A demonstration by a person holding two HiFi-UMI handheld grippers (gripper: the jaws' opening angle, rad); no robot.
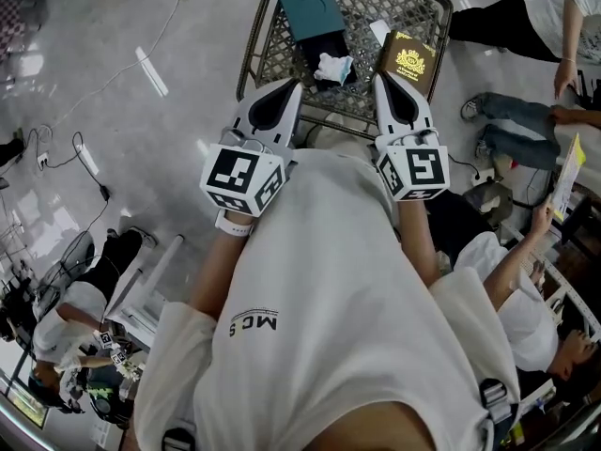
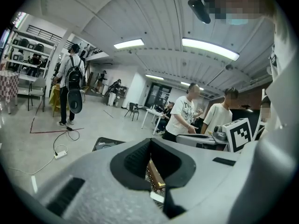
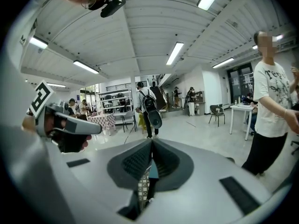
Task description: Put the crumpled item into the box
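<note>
One crumpled item (image 1: 333, 67), one teal box (image 1: 310, 3), left claw (image 1: 289, 90), right claw (image 1: 383, 83)

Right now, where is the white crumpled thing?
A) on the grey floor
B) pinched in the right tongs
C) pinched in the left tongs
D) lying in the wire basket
D: the white crumpled thing lies inside the wire basket, on top of something dark there.

head view: steeply down, above torso; gripper views: low, facing the hall; shared: wire table (image 1: 413, 12)
</note>
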